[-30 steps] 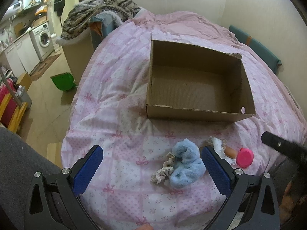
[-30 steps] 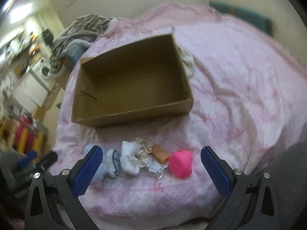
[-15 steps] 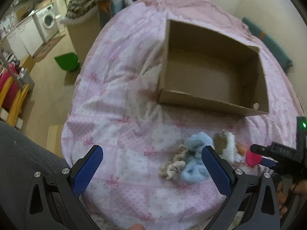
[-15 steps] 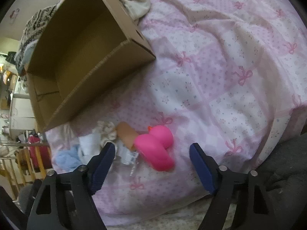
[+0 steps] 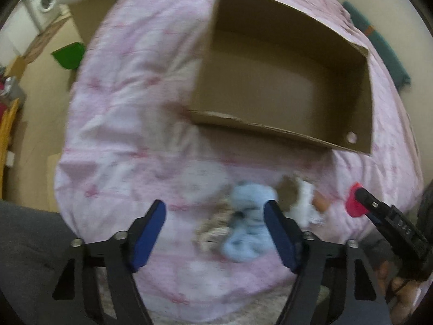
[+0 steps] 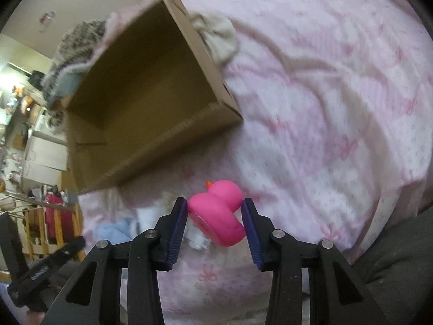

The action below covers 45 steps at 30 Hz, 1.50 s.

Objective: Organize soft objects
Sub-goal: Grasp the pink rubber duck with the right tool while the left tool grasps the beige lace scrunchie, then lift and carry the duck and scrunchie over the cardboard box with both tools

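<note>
A pink rubber duck (image 6: 219, 211) lies on the pink bedspread (image 6: 324, 108), and my right gripper (image 6: 215, 216) is closing on it with both blue pads against its sides. In the left wrist view, a fluffy light-blue soft toy (image 5: 249, 222) lies between the jaws of my left gripper (image 5: 215, 224), close to the right pad. The left pad stands well clear of it. These jaws are closing too. A beige knitted piece (image 5: 213, 227) touches the blue toy. A white and brown bundle (image 5: 297, 200) lies just right of it. The duck (image 5: 353, 205) shows there beside a right finger (image 5: 379, 214).
An open cardboard box (image 5: 284, 132), nothing visible in it, sits on the bed beyond the toys. A cream cloth (image 6: 219, 38) lies behind the box's far corner. The bed's edge drops to the floor on the left, with a green bin (image 5: 69, 54) and a washing machine (image 5: 44, 0).
Both grippers have come down toward the bed and tilted more steeply. The right jaws have narrowed from wide open onto the duck. The left jaws have narrowed around the blue toy.
</note>
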### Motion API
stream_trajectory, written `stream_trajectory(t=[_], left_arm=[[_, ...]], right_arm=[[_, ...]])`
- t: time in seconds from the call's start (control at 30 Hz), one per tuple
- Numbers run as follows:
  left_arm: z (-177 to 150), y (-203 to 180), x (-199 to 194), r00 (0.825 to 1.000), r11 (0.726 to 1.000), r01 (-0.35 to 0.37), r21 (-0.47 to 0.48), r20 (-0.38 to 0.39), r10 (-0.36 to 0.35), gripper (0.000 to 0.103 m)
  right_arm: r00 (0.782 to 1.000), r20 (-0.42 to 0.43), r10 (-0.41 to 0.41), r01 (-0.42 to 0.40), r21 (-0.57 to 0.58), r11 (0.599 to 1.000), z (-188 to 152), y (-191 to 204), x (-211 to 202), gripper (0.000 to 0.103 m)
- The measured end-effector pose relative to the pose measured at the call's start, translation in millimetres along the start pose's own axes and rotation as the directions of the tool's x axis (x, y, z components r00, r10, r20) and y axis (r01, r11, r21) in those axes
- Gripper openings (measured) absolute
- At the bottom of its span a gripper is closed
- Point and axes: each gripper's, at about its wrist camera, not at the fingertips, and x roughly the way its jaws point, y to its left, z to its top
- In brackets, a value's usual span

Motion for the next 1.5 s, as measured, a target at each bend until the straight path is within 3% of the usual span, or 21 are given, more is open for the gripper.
stream_trajectory(t=[0.1, 0.33, 0.5, 0.63, 0.73, 0.8, 0.87, 0.93, 1.07, 1.27, 1.5], left_arm=[[3.3, -11.2, 7.1, 0.999, 1.0, -0.006, 0.022, -0.042, 0.007, 0.067], [-7.4, 23.7, 22.5, 0.995, 0.997, -0.057, -0.048, -0.083, 0.053, 0.057], [-13.4, 30.3, 49.4, 0.984, 0.996, 0.003, -0.085, -0.176, -0.018, 0.053], [-17.0, 22.0, 66.3, 0.978, 0.998, 0.015, -0.06, -0.205, -0.027, 0.051], [-17.0, 25.2, 82.3, 0.971, 0.997, 0.017, -0.073, -0.237, -0.033, 0.042], [-17.5, 30.3, 87.5, 0.969, 0.995, 0.027, -0.1, -0.244, -0.051, 0.027], [-15.8, 37.2, 85.4, 0.97, 0.992, 0.034, -0.122, -0.234, -0.063, 0.012], [-14.2, 41.5, 78.1, 0.975, 0.993, 0.028, -0.116, -0.215, -0.052, 0.008], [-12.7, 45.4, 54.4, 0.985, 0.994, 0.038, -0.101, -0.162, -0.054, 0.007], [-9.6, 48.0, 19.0, 0.999, 0.997, -0.001, -0.083, -0.051, -0.003, 0.007], [1.1, 39.5, -15.6, 0.998, 0.994, 0.027, -0.102, 0.067, -0.02, 0.007]], right_arm=[[0.999, 0.001, 0.034, -0.034, 0.018, 0.999, 2.0, -0.6, 0.2, 0.044], [0.998, -0.002, 0.069, -0.069, 0.054, 0.996, 0.8, -11.4, -2.4, 0.044], [0.997, -0.007, 0.075, -0.075, 0.037, 0.997, -0.2, -7.5, -1.5, 0.044], [0.997, -0.011, 0.072, -0.071, 0.031, 0.997, -0.6, -6.4, -0.8, 0.044], [0.998, -0.009, 0.069, -0.069, 0.037, 0.997, -1.1, -7.9, -1.5, 0.044], [0.998, -0.009, 0.069, -0.069, 0.035, 0.997, -1.3, -7.8, -1.3, 0.044], [0.998, -0.008, 0.063, -0.063, 0.029, 0.998, -1.5, -7.7, -1.2, 0.044], [0.998, -0.009, 0.061, -0.061, 0.026, 0.998, -1.5, -7.6, -1.2, 0.044], [0.998, -0.013, 0.06, -0.06, 0.026, 0.998, -1.7, -7.0, -0.8, 0.044], [0.997, -0.006, 0.076, -0.076, -0.006, 0.997, -3.8, 0.4, -3.2, 0.044], [0.987, 0.018, 0.162, -0.161, -0.061, 0.985, -3.9, 15.8, -15.9, 0.044]])
